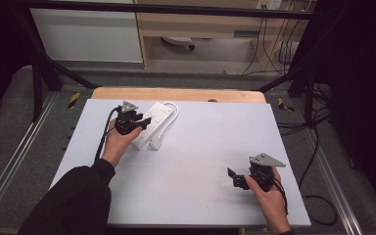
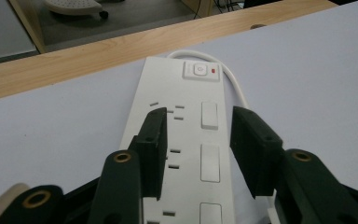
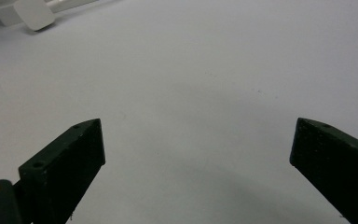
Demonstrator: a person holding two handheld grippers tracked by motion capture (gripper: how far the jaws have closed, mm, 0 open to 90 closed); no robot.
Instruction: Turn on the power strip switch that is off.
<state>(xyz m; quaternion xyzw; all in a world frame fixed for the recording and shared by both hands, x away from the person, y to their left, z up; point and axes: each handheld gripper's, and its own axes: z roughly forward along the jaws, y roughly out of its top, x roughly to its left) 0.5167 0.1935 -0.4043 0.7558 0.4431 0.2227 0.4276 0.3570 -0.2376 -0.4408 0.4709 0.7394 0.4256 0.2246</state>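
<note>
Hovering over the near half of the white power strip (image 2: 179, 140), the left gripper (image 2: 198, 154) is standing with its jaws part-way apart, narrower than the strip is wide: the left jaw is lying over the rows of socket slots, the right jaw is hanging at or just past the strip's right edge. Whether the pads are touching the plastic cannot be told. In the high view the left gripper (image 1: 138, 122) is sitting at the far left of the pale table (image 1: 200, 161), directly over the power strip (image 1: 152, 120), while the right gripper (image 1: 236, 177) is resting near the front right corner, well apart from the strip, its jaws spread wide with bare tabletop between them.

The left gripper view is giving the strip's face: a master switch (image 2: 200, 71) with a red light at the far end, and a column of rocker switches beside the slots. The high view is showing instead the white cable (image 1: 171, 113) looping round the far end and running back to the plug (image 1: 155, 143), which is lying on the table just beside the strip's near end. The right gripper view is catching that plug (image 3: 28, 13) in its top left corner.

The strip is lying flat, sockets up, its long axis running diagonally from near left to far right, switch end pointing away from the person.
</note>
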